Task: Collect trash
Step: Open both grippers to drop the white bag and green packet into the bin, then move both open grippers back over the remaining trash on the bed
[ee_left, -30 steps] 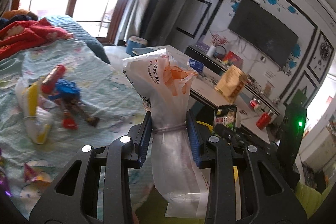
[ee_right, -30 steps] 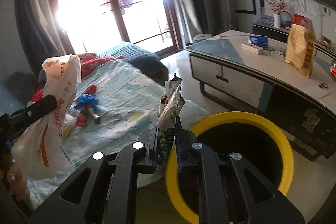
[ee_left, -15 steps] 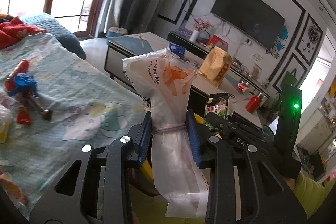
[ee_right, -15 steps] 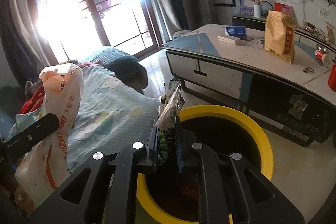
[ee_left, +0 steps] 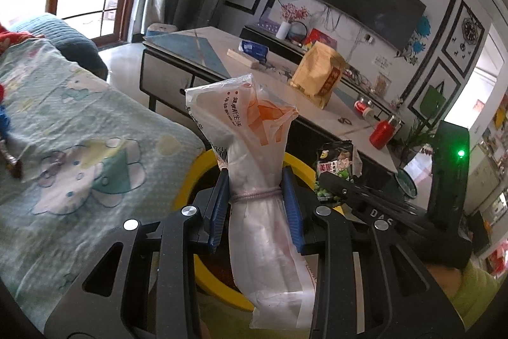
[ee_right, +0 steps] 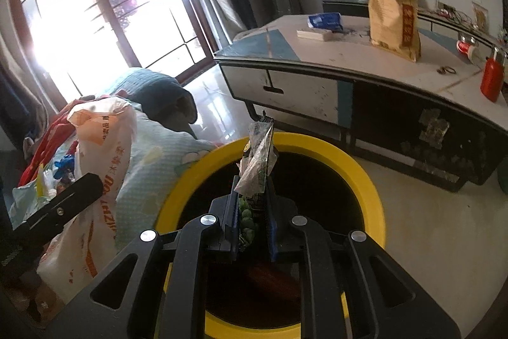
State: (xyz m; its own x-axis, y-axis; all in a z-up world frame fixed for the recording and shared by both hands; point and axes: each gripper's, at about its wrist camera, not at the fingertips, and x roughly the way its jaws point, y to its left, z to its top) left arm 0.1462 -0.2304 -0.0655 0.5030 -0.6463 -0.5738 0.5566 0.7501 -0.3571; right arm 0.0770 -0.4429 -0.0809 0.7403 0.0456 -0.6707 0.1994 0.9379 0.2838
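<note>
Both grippers are now swinging in over the yellow bin [ee_right: 365, 177], which was off to the side a second ago.

The snack wrapper [ee_right: 255, 170], standing upright with its long axis along the fingers, is hanging directly above the bin mouth, pinched in the right gripper [ee_right: 252, 212]. The white plastic bag [ee_left: 257, 180], clamped at its tied neck by the left gripper [ee_left: 256, 205], is hovering over the near rim, beside the bed [ee_left: 79, 129]. The right is nearer to dropping.

The plastic bag [ee_left: 254, 154] looks thin, translucent and crinkled, cinched by a cloth band. The snack wrapper [ee_right: 257, 162] is shiny foil, the bin [ee_right: 362, 177] rim smooth yellow plastic. At lower left, the bedsheet [ee_left: 79, 129] is soft matt cloth.
</note>
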